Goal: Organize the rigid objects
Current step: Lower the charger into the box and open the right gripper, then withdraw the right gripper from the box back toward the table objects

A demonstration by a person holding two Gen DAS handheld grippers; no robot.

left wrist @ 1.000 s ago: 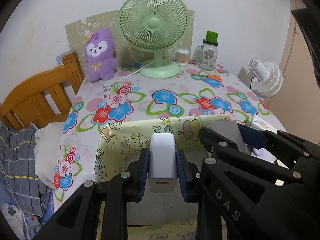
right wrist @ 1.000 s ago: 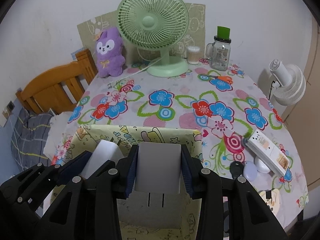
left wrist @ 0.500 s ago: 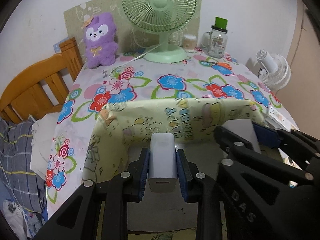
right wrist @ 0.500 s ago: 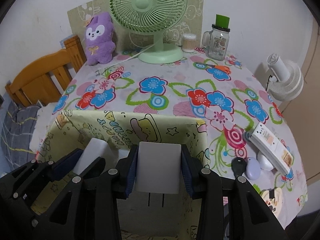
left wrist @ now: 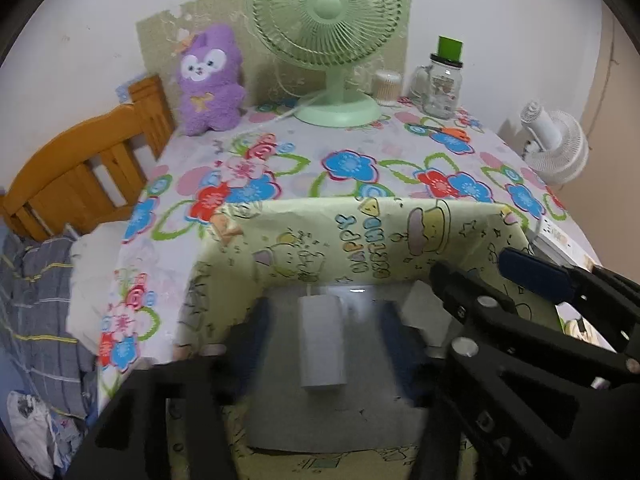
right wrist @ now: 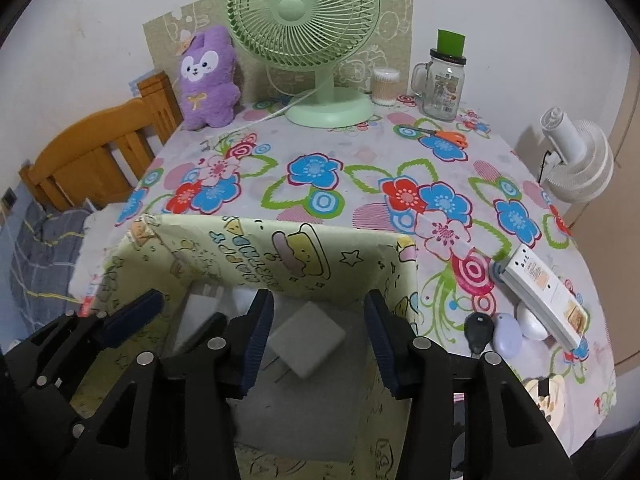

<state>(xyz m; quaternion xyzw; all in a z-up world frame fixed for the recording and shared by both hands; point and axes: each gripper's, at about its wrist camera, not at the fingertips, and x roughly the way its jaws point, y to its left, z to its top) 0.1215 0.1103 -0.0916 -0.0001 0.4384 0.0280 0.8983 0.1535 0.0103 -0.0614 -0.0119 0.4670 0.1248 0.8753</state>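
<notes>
A yellow-green cartoon-print box (left wrist: 400,236) (right wrist: 256,252) with a grey floor stands at the table's near edge. My left gripper (left wrist: 325,310) is blurred over it and its jaws are opening. A tall white charger block (left wrist: 322,344) lies loose between them, and the pads do not touch it. My right gripper (right wrist: 318,304) is also opening. A flat white plug adapter (right wrist: 306,340) lies tilted on the box floor between its blue pads (right wrist: 260,336), free of them. The left gripper (right wrist: 186,312) shows at the left beside the block (right wrist: 200,308), and the right gripper (left wrist: 474,264) at the right.
On the flowered tablecloth (right wrist: 360,168) right of the box lie a white remote (right wrist: 540,292), a black car key (right wrist: 478,330) and two small pale ovals. At the back stand a green fan (right wrist: 304,32), purple plush (right wrist: 206,80), glass jar (right wrist: 442,80) and orange scissors (right wrist: 440,134). A wooden headboard (right wrist: 92,152) is left.
Both grippers were shut on their white chargers above the box. Both have now let go, their fingers stand apart, and the chargers lie inside the box.
</notes>
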